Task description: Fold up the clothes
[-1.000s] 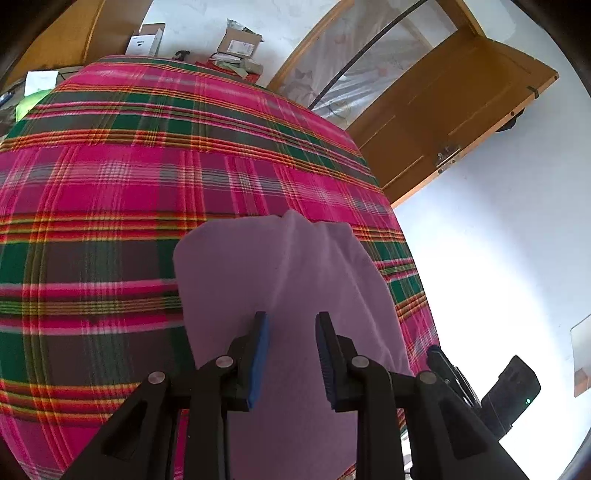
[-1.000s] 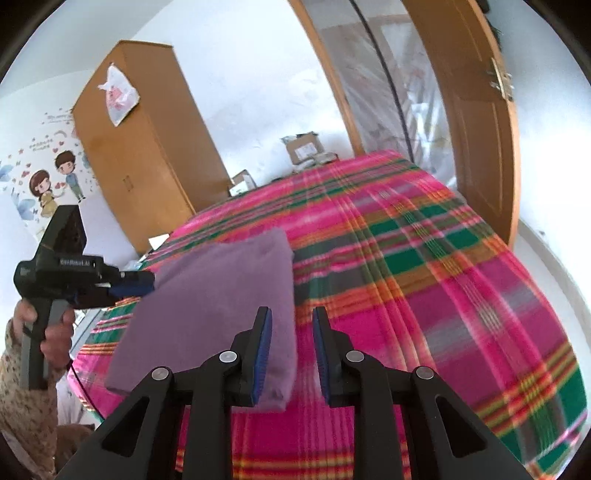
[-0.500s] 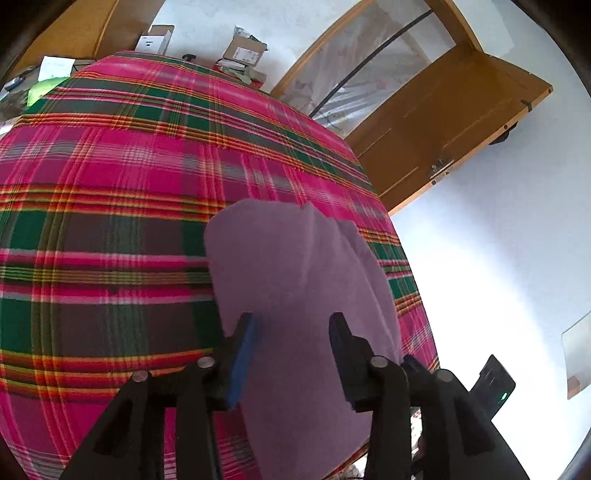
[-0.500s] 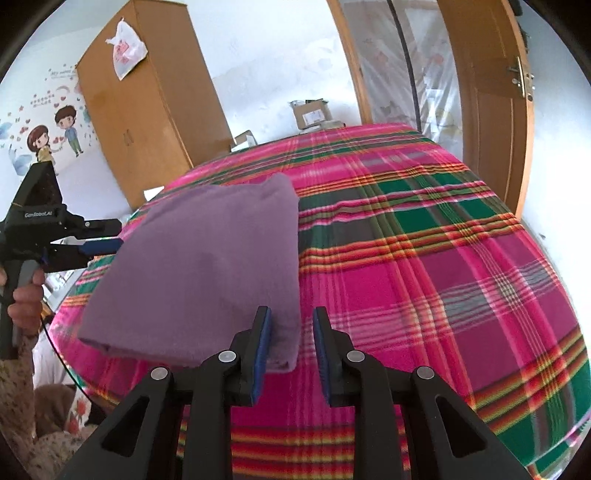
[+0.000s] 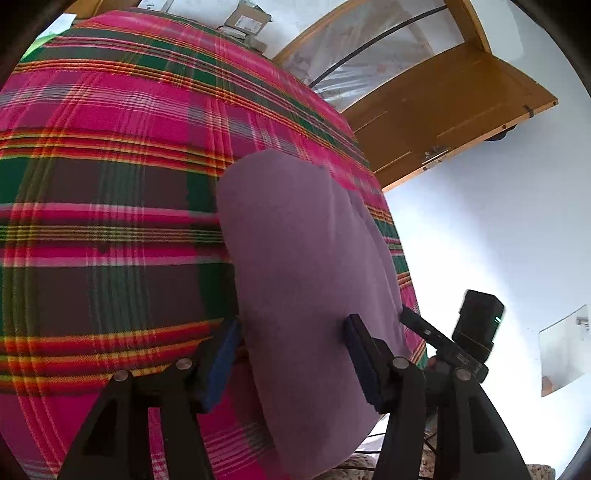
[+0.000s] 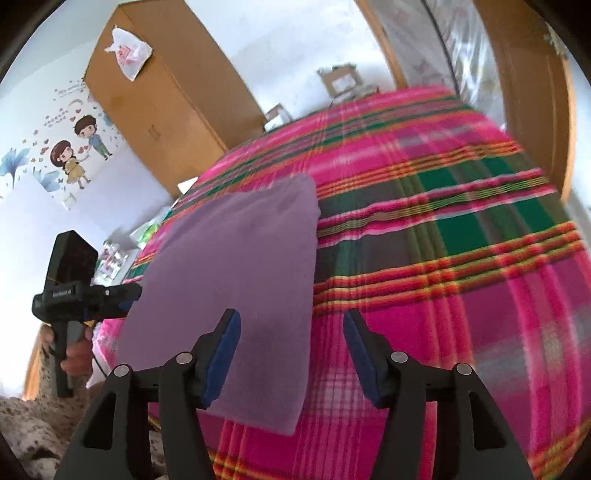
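A folded purple garment (image 5: 303,258) lies flat on a pink and green plaid bed cover (image 5: 103,177), near the bed's near edge. My left gripper (image 5: 291,354) is open, its jaws spread over the garment's near end, holding nothing. In the right wrist view the same garment (image 6: 240,266) lies to the left. My right gripper (image 6: 291,354) is open and empty above its near right corner. The left gripper (image 6: 107,295) shows there at the garment's left edge; the right gripper (image 5: 443,339) shows in the left wrist view at the garment's right edge.
The plaid cover (image 6: 443,221) spreads far to the right. A wooden wardrobe (image 6: 166,99) stands beyond the bed's far left. A wooden door (image 5: 443,110) hangs open at the right. Cardboard boxes (image 5: 247,22) lie on the floor past the bed's far end.
Both grippers have opened wide from a narrow gap. The left wrist view has come closer to the garment. The right gripper has tilted over the garment's near corner.
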{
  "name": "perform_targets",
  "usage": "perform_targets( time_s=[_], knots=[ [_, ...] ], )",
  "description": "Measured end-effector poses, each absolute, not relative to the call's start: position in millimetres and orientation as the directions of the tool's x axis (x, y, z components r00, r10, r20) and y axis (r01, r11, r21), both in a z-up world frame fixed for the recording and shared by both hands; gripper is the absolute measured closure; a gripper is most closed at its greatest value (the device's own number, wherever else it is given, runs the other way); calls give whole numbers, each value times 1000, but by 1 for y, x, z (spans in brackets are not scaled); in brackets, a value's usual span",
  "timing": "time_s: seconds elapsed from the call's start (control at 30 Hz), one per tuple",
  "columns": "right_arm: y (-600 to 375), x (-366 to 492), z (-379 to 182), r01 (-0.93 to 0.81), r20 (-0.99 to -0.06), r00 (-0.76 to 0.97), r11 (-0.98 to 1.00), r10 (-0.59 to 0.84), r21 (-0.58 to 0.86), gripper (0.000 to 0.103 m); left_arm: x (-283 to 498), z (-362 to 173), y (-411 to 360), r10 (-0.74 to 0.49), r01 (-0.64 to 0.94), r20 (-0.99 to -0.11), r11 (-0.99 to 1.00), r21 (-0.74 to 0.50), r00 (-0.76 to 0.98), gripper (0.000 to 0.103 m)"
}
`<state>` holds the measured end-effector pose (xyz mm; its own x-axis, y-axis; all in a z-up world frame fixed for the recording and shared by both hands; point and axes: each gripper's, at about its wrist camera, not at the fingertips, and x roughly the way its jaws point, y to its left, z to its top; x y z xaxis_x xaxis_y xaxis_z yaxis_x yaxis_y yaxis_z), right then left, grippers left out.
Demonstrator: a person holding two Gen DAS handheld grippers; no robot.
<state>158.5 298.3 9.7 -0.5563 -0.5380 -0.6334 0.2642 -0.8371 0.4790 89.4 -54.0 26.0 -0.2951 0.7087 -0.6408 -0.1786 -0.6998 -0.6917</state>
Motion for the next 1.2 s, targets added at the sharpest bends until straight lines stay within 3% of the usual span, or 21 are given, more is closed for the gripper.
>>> perform_targets(
  time_s=[0.47, 0.93, 1.0, 1.07, 1.1, 1.2],
  knots=[
    [297, 98, -6, 310, -590, -417, -718, -691, 623, 40, 64, 6, -45, 786, -140, -582, -613, -777, -209, 37],
    [280, 85, -8, 331, -593, -354, -690, -723, 644, 38, 73, 2, -33, 806, -158, -566, -590, -792, -171, 37],
    [282, 88, -9, 327, -590, -357, -688, -724, 648, 38, 74, 3, -37, 807, -162, -567, -590, -791, -169, 40],
    [281, 91, -8, 323, -598, -366, -700, -713, 637, 42, 75, 4, -38, 805, -164, -568, -591, -790, -169, 47],
    [280, 92, -8, 323, -605, -369, -708, -706, 628, 51, 77, 6, -37, 802, -173, -572, -596, -784, -171, 48],
    [275, 95, -7, 326, -628, -383, -735, -677, 594, 61, 82, 9, -34, 794, -196, -581, -607, -770, -178, 54]
  ],
)
